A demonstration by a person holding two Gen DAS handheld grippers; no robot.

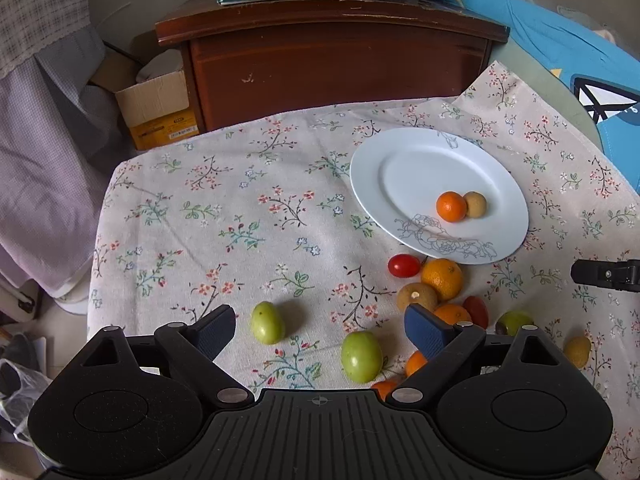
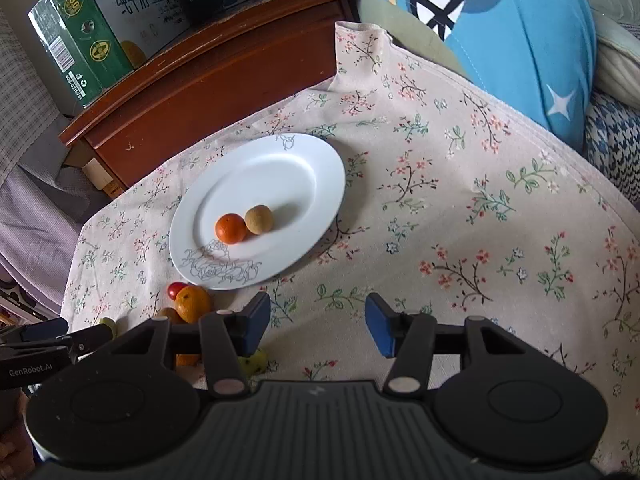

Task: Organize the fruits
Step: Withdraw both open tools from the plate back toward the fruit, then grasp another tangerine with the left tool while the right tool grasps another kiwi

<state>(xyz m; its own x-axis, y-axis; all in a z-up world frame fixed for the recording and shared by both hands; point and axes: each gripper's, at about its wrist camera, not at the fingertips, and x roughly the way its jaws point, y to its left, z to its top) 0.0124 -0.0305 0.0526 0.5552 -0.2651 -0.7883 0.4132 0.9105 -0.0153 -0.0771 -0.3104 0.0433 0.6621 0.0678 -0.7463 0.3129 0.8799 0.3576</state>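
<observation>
My left gripper [image 1: 320, 330] and right gripper [image 2: 318, 326], both empty and parted: crowded fruits beside the plate [image 1: 372, 184] may roll when nudged.

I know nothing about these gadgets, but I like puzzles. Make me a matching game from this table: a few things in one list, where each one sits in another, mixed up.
Things:
1. small orange
2. red tomato
3. green box
4. green fruit

Places:
A. on the wooden cabinet
B. on the white plate
C. on the cloth, just off the plate's edge
D. on the cloth, between the left hand-held gripper's fingers

Pairs: 1-B, 2-C, 3-A, 4-D
</observation>
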